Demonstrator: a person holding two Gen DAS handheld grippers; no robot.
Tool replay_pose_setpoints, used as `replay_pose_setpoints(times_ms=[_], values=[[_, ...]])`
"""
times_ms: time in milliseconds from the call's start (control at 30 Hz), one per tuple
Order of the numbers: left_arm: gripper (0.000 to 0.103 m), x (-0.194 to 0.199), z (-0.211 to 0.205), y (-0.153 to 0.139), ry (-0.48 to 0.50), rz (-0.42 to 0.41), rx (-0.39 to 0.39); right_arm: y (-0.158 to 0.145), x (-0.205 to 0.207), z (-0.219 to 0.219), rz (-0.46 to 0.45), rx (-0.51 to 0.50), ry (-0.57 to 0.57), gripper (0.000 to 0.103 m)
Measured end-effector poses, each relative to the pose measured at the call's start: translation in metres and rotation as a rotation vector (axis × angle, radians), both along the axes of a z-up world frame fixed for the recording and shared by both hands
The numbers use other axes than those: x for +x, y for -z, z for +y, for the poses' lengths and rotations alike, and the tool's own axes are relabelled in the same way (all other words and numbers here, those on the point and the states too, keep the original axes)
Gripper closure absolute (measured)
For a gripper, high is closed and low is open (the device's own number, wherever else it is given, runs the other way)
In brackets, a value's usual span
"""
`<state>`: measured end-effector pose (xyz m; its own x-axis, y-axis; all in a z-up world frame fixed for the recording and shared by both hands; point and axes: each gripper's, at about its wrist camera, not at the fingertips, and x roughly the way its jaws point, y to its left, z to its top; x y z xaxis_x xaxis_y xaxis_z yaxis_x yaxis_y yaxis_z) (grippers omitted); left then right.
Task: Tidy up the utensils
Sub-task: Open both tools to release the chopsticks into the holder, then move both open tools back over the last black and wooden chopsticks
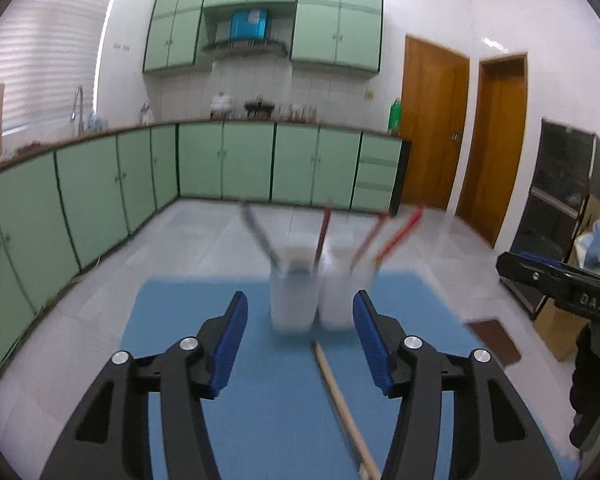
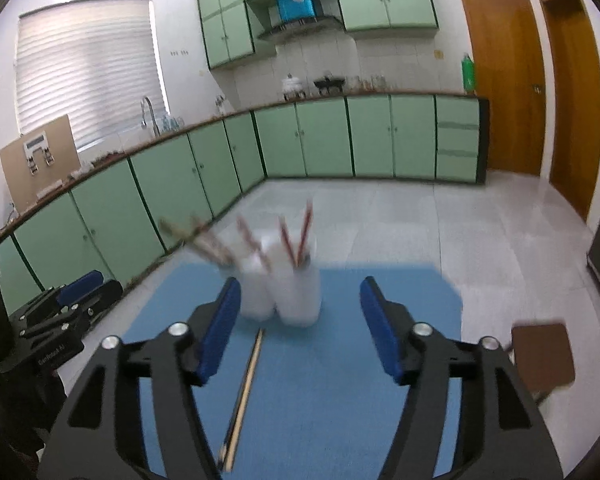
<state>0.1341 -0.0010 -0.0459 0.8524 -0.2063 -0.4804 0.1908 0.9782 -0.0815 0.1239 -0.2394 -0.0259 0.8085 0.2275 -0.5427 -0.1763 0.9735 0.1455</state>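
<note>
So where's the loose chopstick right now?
The chopstick lies flat on the blue mat, just in front of the two white cups, running toward the camera in both wrist views.

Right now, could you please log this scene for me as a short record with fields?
surface: blue mat
containers: two white cups side by side, upright
in cups: several sticks, some red, leaning outward
loose item: wooden chopstick lying on the mat, in front of the cups
left gripper: open, empty
right gripper: open, empty
sharpness: blurred

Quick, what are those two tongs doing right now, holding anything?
Left tongs: open, holding nothing.
Right tongs: open, holding nothing.
</note>
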Motion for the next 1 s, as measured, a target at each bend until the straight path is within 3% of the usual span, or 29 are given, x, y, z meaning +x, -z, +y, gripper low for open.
replay_pose_setpoints(times_ms=[167, 367, 600, 1000], values=[[0.049, -0.017, 0.0, 0.057, -0.002, 0.132, 0.05, 0.066, -0.025, 0.02, 0.139, -0.001, -0.007, 0.041], [0.049, -0.029, 0.002, 0.106, -0.013, 0.251, 0.082, 0.105, -0.039, 0.044, 0.214, -0.019, -0.017, 0.041], [0.048, -0.037, 0.003, 0.128, -0.021, 0.31, 0.101, 0.128, -0.049, 0.066, 0.264, -0.067, -0.07, 0.041], [0.046, -0.041, 0.005, 0.139, -0.044, 0.333, 0.122, 0.146, -0.051, 0.081, 0.315, -0.122, -0.112, 0.048]])
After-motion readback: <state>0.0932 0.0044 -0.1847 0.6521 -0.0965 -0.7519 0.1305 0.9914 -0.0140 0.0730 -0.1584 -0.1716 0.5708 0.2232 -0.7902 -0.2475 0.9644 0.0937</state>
